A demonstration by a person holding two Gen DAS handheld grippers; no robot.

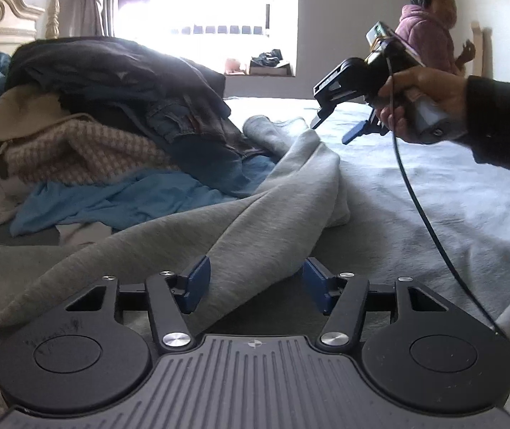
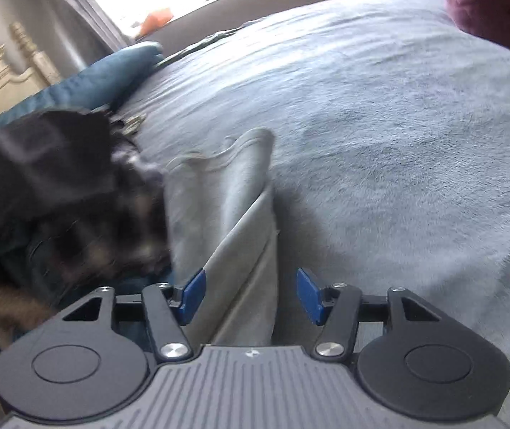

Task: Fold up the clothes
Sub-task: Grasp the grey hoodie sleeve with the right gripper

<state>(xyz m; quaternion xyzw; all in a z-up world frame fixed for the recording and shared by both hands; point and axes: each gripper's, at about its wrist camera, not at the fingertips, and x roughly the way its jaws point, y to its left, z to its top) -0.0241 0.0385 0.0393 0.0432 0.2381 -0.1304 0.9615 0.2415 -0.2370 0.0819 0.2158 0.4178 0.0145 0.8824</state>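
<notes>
A grey sweat garment lies crumpled across the bed, one long fold running toward me. My left gripper sits low over that fold; its blue pads straddle the cloth without clearly pinching it. A hand in a dark sleeve holds my right gripper just above the garment's far end. In the right wrist view the right gripper is open over the grey garment, with cloth near the left pad and a gap at the right pad.
A heap of clothes, dark, beige, checked and blue, fills the left side. The pale blue blanket covers the bed on the right. A person in a pink hoodie is at the far corner. A black cable hangs from the right gripper.
</notes>
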